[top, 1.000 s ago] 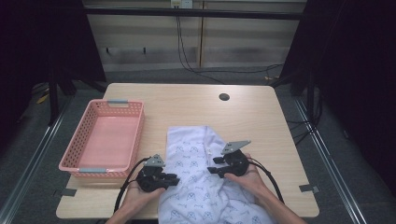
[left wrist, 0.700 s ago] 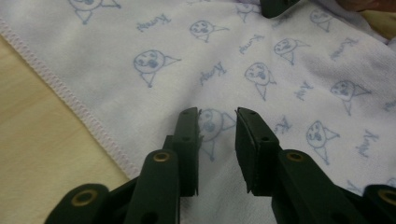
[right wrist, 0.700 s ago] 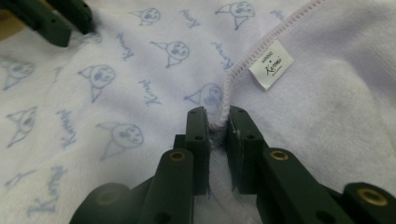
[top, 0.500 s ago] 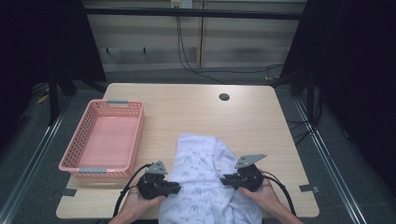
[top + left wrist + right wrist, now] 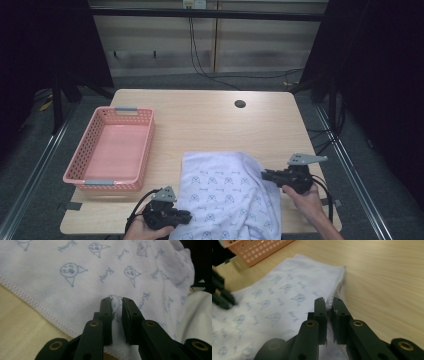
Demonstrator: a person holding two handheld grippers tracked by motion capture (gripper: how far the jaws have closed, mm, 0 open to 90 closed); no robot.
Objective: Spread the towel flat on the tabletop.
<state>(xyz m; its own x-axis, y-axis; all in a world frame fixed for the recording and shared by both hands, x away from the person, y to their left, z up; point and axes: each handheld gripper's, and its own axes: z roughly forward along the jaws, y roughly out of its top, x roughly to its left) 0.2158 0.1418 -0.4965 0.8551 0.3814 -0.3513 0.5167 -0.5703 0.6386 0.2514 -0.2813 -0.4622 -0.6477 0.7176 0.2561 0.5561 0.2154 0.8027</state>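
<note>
A white cloth (image 5: pixel 227 195) printed with pale blue faces lies rumpled at the table's (image 5: pixel 200 117) near edge; my left gripper (image 5: pixel 186 217) and right gripper (image 5: pixel 265 174) each clench its sides, hands low.

We see a light wooden table (image 5: pixel 200 125) in the middle of the frame, with a small dark round hole (image 5: pixel 240 104) near its far edge. Grey floor (image 5: pixel 30 170) surrounds it. Across the top runs a pale panelled wall (image 5: pixel 250 45) with black cables (image 5: pixel 200 55) hanging down. Upper left and right lie in darkness.
</note>
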